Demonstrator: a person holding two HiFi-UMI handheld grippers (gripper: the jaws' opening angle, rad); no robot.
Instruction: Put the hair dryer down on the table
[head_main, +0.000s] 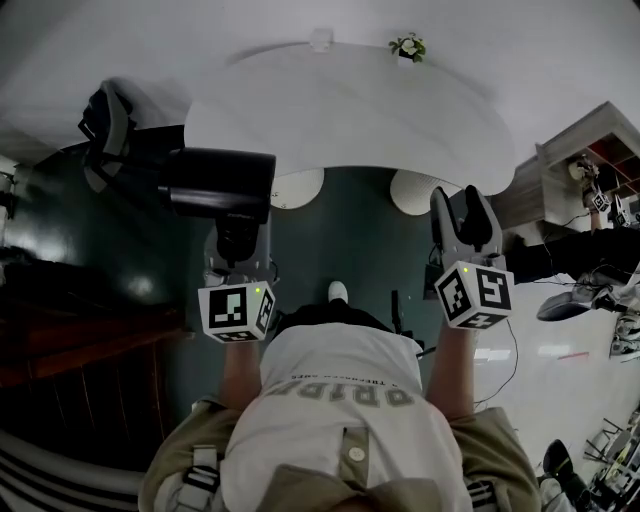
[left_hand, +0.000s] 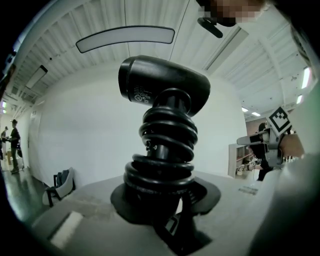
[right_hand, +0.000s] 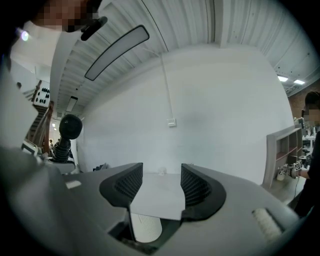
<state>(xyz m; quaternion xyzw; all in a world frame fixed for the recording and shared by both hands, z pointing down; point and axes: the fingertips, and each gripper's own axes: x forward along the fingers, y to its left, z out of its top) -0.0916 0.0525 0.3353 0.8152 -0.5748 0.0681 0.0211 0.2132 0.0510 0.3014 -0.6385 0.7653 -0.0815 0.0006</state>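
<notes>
A black hair dryer (head_main: 215, 184) stands upright in my left gripper (head_main: 238, 262), short of the white table's near edge (head_main: 340, 160). Its cord is wound in coils round the handle (left_hand: 165, 150), and the jaws are shut on that wrapped handle. The barrel (left_hand: 162, 82) points left in the left gripper view. My right gripper (head_main: 462, 228) is held level at the right, open, with nothing between its fingers (right_hand: 129, 186). In the right gripper view the dryer (right_hand: 69, 131) shows small at far left.
The white table has a small potted plant (head_main: 407, 46) at its far edge. Two round white pedestal bases (head_main: 297, 188) (head_main: 413, 190) show under the table's near edge. A dark chair (head_main: 108, 130) stands at left, shelving (head_main: 590, 165) at right.
</notes>
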